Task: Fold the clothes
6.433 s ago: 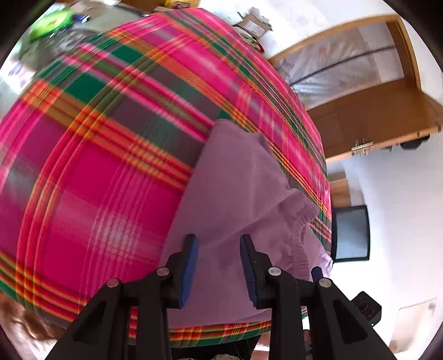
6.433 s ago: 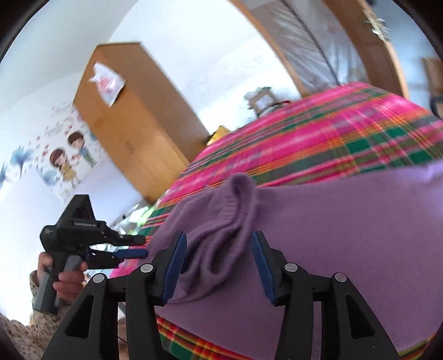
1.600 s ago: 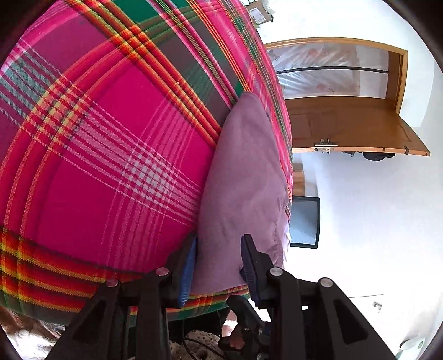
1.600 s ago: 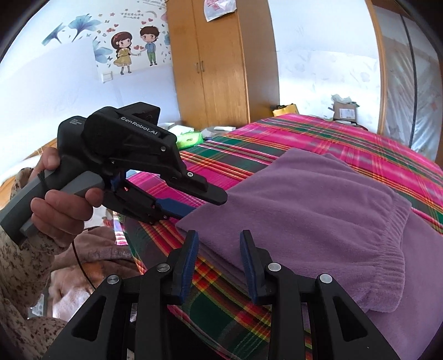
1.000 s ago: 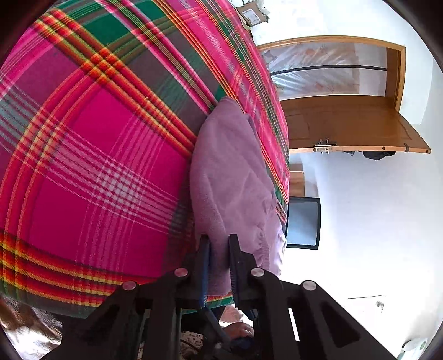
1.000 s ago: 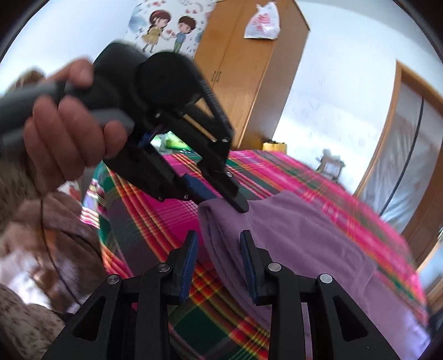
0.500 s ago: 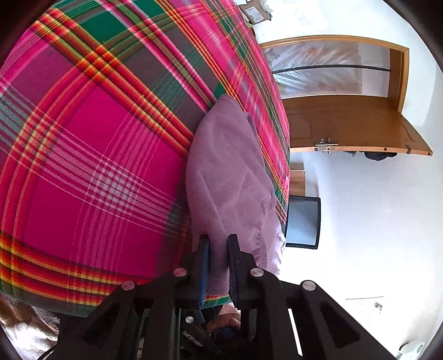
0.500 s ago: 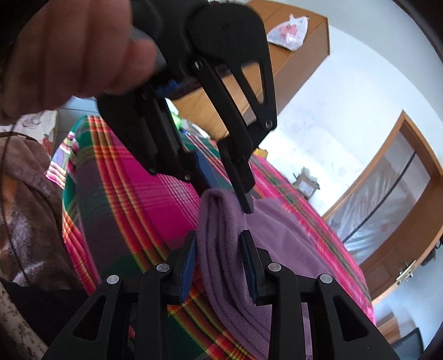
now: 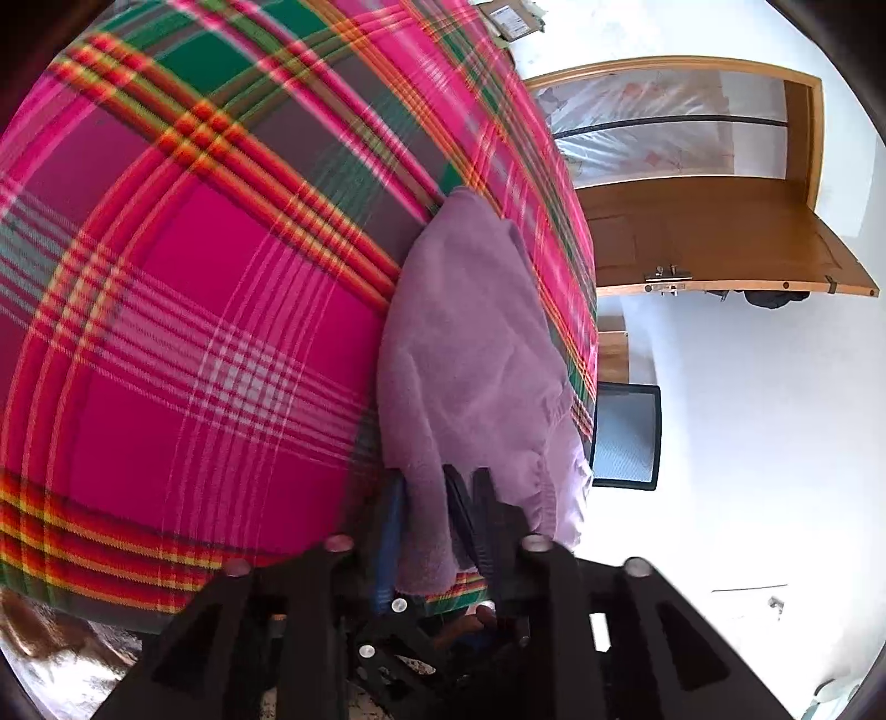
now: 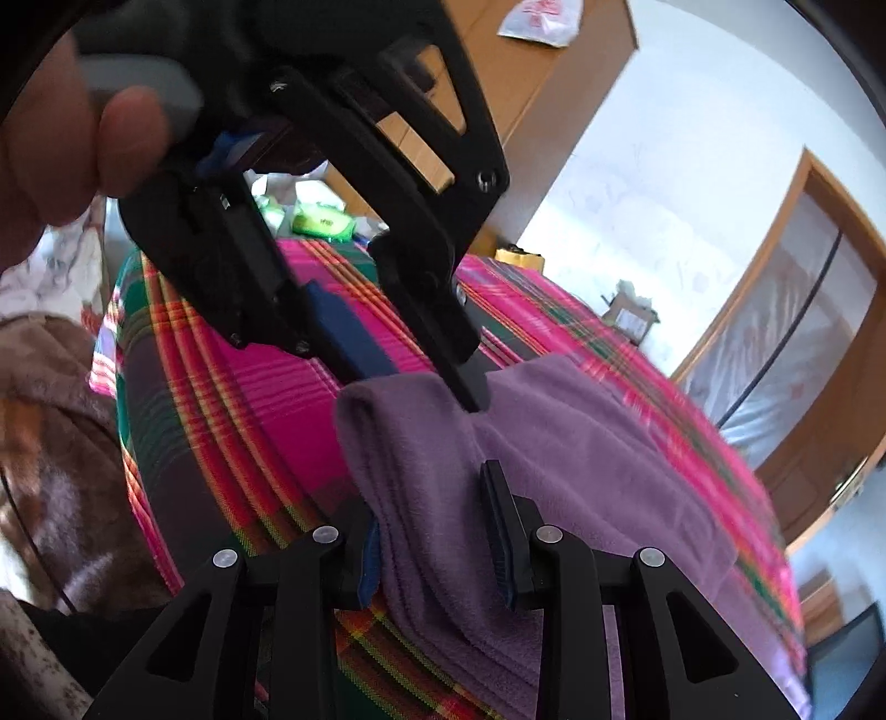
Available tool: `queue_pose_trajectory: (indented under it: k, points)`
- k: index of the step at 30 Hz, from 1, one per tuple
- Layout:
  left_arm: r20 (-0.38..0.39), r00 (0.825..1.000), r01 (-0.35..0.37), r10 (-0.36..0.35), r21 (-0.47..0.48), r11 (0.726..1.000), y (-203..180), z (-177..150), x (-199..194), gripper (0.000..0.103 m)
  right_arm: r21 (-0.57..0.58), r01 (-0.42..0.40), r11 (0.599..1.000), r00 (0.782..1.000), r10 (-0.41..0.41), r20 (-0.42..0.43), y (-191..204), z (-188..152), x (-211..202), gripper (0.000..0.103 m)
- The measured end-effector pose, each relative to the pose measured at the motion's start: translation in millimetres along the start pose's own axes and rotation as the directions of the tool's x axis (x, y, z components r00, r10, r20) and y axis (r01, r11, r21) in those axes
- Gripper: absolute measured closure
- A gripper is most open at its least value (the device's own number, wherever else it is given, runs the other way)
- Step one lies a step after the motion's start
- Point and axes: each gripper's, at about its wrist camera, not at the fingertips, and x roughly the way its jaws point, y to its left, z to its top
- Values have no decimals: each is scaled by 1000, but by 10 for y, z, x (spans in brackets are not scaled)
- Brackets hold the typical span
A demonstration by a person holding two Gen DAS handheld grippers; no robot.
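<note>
Left tongs (image 9: 429,526) clamped on purple garment (image 9: 470,343); right tongs (image 10: 434,545) astride its folds, grip unclear.

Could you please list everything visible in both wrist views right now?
purple garment: one, purple fleece, partly folded, on the bed's near edge
plaid bedspread: one, pink, green and orange, covers the bed
wardrobe: one, wooden, by the far wall
plastic bag: one, white, on the wardrobe
door: one, wooden, open
green packet: one, beyond the bed
left gripper: black, jaws shut on the garment's corner
right gripper: black, jaws astride the folded edge
hand: one, holding the left gripper
</note>
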Motion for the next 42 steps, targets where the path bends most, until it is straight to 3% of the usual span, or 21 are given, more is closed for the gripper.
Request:
queue_pose_trajectory:
  k: [8,14,18,29,31,34,38,42]
  points:
    - [117,993,-28,30,-18,999,11,190,-56,65,56,0,998,1000,0,8,-78,-32,11,71]
    - [75,996,-46,48,-25,999,40,370,141,65,63,-15,998,1000,14,22,-89,-55,-30,73]
    - [55,998,-36,37,-25,999,43,463,240,64,91,-51,995,999,49,24,-188,-85,17,90]
    - [-19,1000,13,-13,18,1000,-114,802,551,63,194,-132,972,989,115,96,-522,29,-109,93]
    - [-39,999,23,-23,18,1000,-133,858,613,68,204,-139,969,987,120,105,-556,54,-124,93]
    - [-72,996,46,-45,15,999,-143,926,710,90,206,-139,969,987,118,108,-493,64,-223,93]
    - [-50,994,96,-97,-12,995,-62,911,647,93,202,-135,970,988,117,100,-301,49,-430,93]
    - [-20,996,90,-89,17,996,-61,902,549,94,181,-136,974,988,120,98,-228,128,-420,93]
